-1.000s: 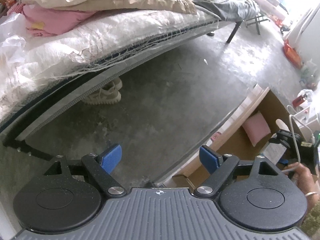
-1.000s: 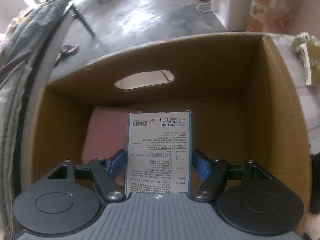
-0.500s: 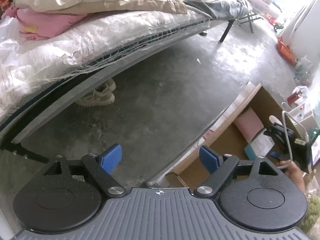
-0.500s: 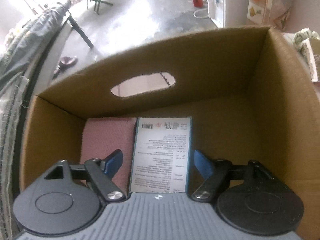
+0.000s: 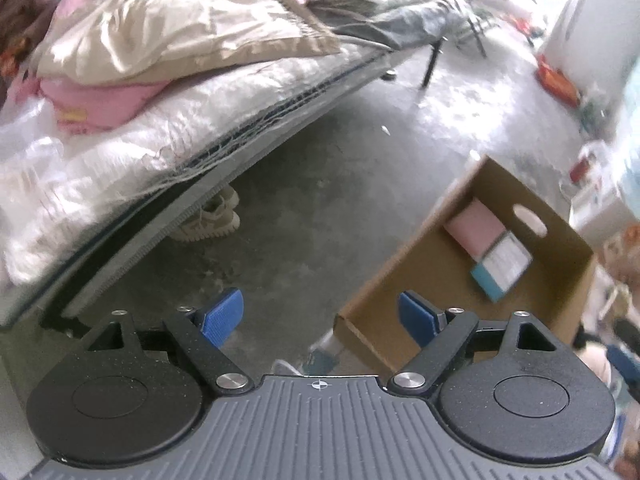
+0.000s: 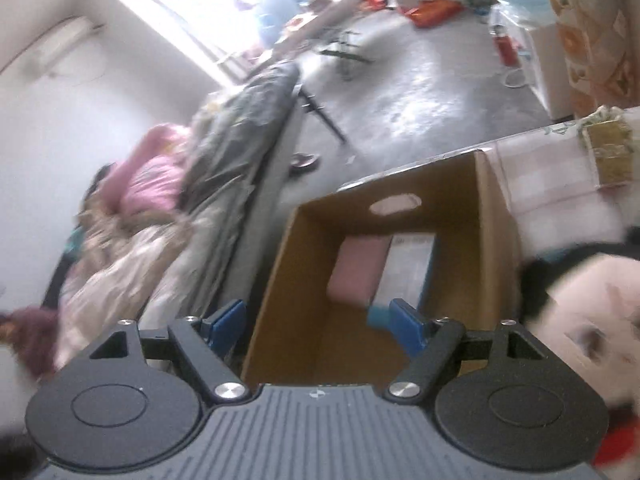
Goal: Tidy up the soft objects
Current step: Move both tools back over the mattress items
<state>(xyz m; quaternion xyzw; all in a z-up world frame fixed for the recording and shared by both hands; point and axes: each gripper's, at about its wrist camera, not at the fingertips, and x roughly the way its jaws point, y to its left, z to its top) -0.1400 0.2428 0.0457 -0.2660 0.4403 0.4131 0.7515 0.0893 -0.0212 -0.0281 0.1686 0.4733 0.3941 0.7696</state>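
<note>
Both hand-held tools hover with nothing gripped: the left gripper [image 5: 320, 314] has its blue pads spread apart over bare concrete floor [image 5: 320, 200], and the right gripper [image 6: 316, 320] is likewise spread and empty above the open brown cardboard box [image 6: 496, 216]. Inside the box, a pink rectangular soft pack [image 6: 358, 270] lies flat beside a white-and-teal printed packet [image 6: 412, 270], the two touching. Risk: the remaining soft items, a beige quilt [image 5: 172, 36] and pink folded cloth [image 5: 100, 100], sit heaped on the bed; a narrow pinch could drag the pile off its edge. Only the left view shows pale shoes [image 5: 208, 220] under the bed; only the right shows a blurred white plush-like shape [image 6: 588, 320], possibly a toy.
</note>
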